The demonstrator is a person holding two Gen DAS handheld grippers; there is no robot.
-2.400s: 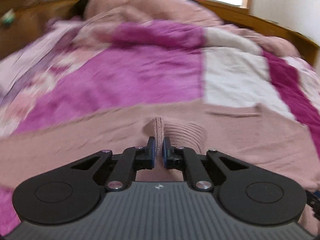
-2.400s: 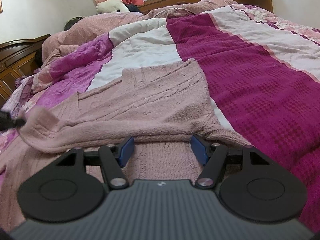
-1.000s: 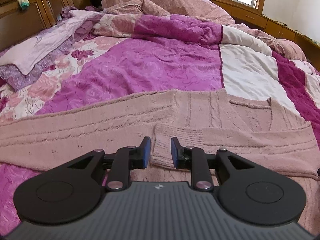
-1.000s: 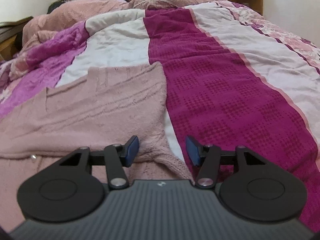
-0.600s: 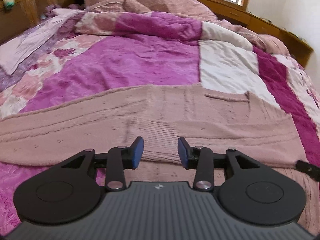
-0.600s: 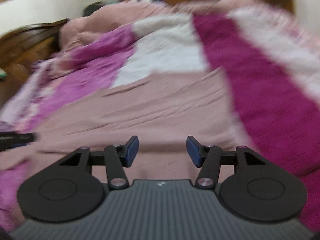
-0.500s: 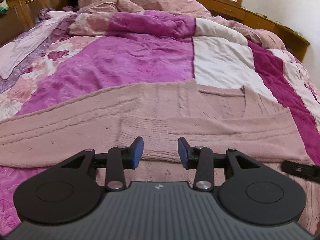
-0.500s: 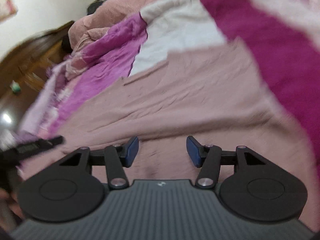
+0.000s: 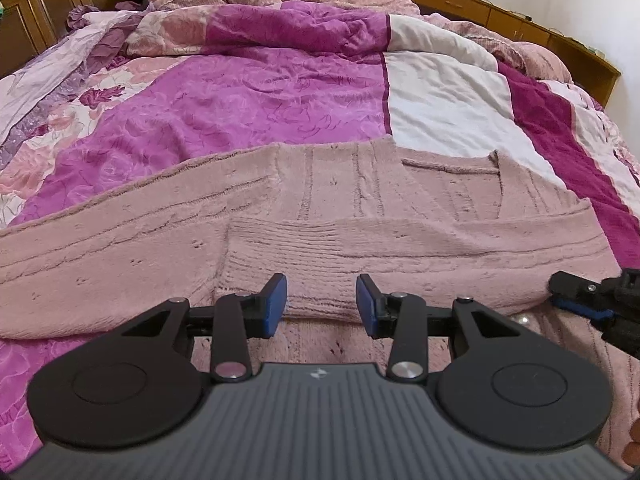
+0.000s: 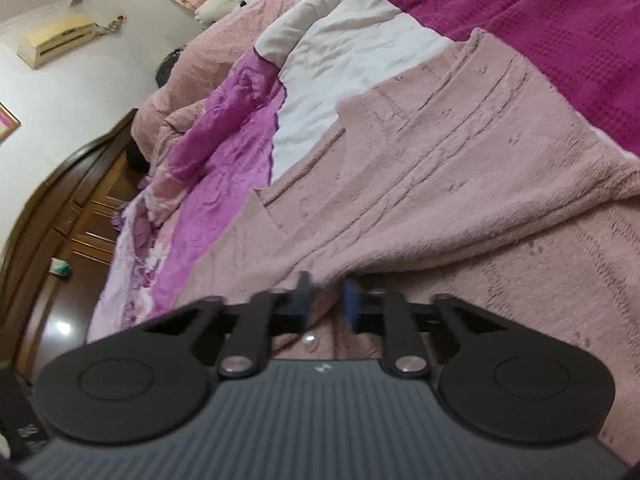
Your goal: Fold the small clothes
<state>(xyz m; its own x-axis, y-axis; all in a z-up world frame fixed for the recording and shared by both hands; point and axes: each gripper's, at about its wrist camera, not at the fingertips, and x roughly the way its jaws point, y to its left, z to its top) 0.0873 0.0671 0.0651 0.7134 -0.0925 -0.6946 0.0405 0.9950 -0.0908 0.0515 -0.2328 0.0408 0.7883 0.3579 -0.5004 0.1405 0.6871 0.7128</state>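
A patchwork quilt (image 9: 248,92) in purple, white and magenta covers the bed, and across its near part a pink knitted cardigan (image 9: 360,184) is spread. The garment's long axis is laid crosswise to both grippers, running from one outstretched sleeve (image 9: 80,248) on the left to the body on the right. The other sleeve is seen folded over the body, its ribbed cuff (image 9: 288,264) lying directly ahead of the left gripper (image 9: 321,300). The left gripper's jaws are held well apart, with nothing between them, just above the near edge of that cuff. At the right edge of the left view the right gripper (image 9: 588,300) is seen, placed further along the same folded edge. In its own tilted view the right gripper (image 10: 326,300) is shown with jaws drawn nearly together at that folded edge of knit; whether cloth is actually pinched cannot be told, the pads being blurred. A pearl button (image 10: 309,342) lies just below them. The next fold is judged to depend on lifting along this crosswise edge, and the right gripper is the better placed for it.
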